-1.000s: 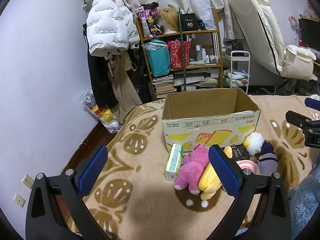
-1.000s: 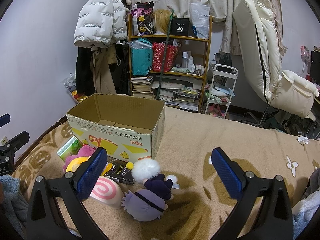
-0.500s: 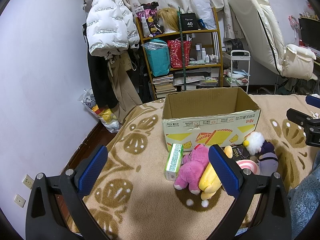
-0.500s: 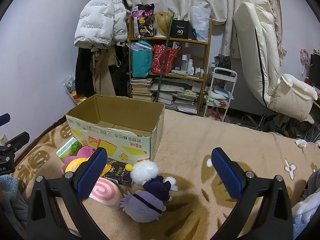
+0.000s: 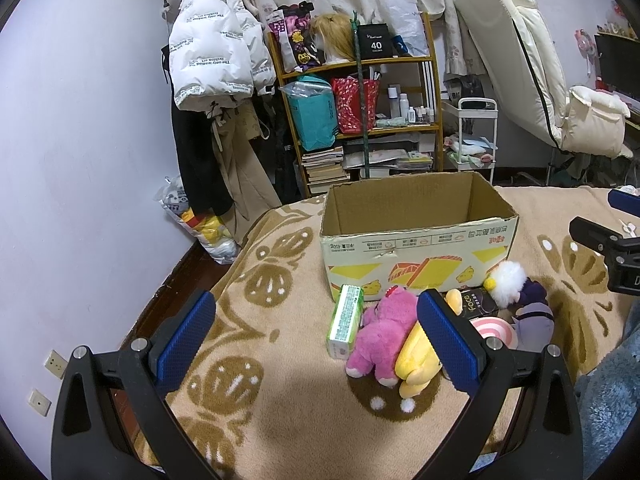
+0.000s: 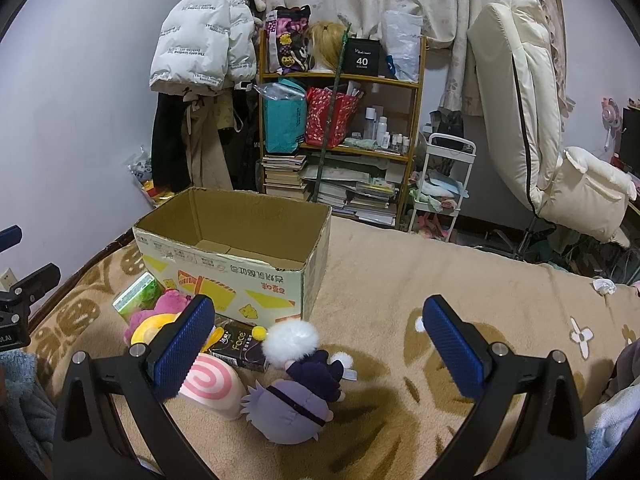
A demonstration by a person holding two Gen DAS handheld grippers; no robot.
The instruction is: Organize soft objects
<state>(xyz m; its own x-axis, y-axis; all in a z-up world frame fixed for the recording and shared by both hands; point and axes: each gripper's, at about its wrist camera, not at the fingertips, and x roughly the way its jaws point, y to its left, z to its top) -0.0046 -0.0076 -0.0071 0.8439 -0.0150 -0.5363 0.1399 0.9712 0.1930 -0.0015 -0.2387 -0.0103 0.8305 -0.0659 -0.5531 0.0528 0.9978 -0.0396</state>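
An open cardboard box (image 5: 420, 236) stands on the beige blanket; it also shows in the right wrist view (image 6: 236, 256). In front of it lie a pink plush (image 5: 380, 328), a yellow plush (image 5: 420, 364), a pink swirl plush (image 6: 212, 384), and a purple-haired doll with a white pom-pom (image 6: 296, 392). My left gripper (image 5: 316, 348) is open and empty, held above the blanket to the left of the toys. My right gripper (image 6: 320, 356) is open and empty, above the doll.
A green carton (image 5: 344, 320) and a black "face" packet (image 6: 240, 346) lie among the toys. A cluttered shelf (image 5: 360, 112), hanging coats (image 5: 216, 80), a white cart (image 6: 440, 184) and a cream recliner (image 6: 540, 128) stand behind the bed. A blue fleece (image 5: 608, 400) lies at right.
The right gripper's view has shifted slightly; the toys and box stay where they were. Both grippers remain open.
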